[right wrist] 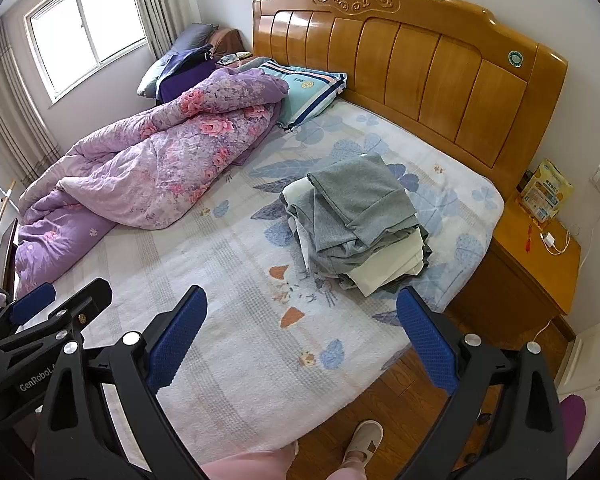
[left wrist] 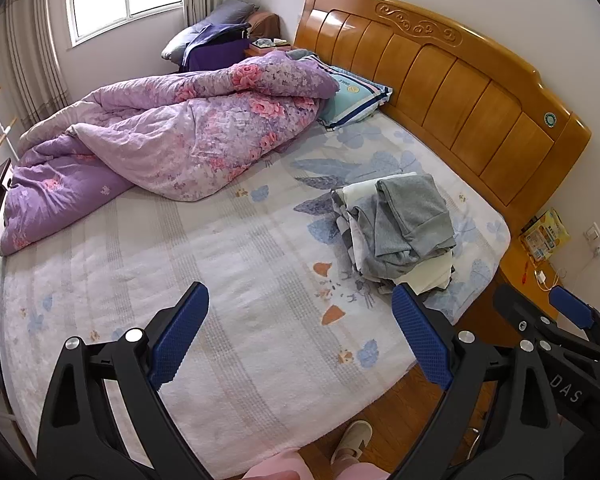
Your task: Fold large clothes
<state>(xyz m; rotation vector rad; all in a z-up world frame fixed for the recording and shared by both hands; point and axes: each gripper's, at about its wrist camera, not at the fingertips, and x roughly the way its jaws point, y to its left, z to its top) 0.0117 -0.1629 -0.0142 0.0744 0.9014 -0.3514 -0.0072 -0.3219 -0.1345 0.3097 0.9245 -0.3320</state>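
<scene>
Two hand-held grippers hover side by side above the near edge of a bed, both pointing toward the headboard. The left hand-held gripper point(left wrist: 300, 336) has its black jaws spread wide, with nothing between its blue, knobbly-textured pads point(left wrist: 180, 334). The right hand-held gripper point(right wrist: 302, 338) is also spread wide and holds nothing; its blue pads point(right wrist: 428, 340) frame the bed below. Each gripper shows at the edge of the other's view.

The pile of clothes point(right wrist: 360, 220) lies on the right side of the bed, near the headboard end and close to the mattress edge, well apart from both grippers. It is a loose, rumpled stack: soft grey knit garments on top, one roughly folded over, with cream-white fabric and a patterned piece poking out underneath.

The bed sheet point(left wrist: 220, 280) is pale, with a woven waffle texture and blue leaf prints. A purple floral quilt point(left wrist: 160, 140), puffy and crumpled, is heaped on the left side. A teal striped pillow point(right wrist: 308, 88) leans by the glossy wooden headboard point(right wrist: 420, 60), which has curved panels and a carved scroll. A wooden nightstand point(right wrist: 532, 264) stands at the right, and a slippered foot point(right wrist: 364, 440) rests on the wood floor.
</scene>
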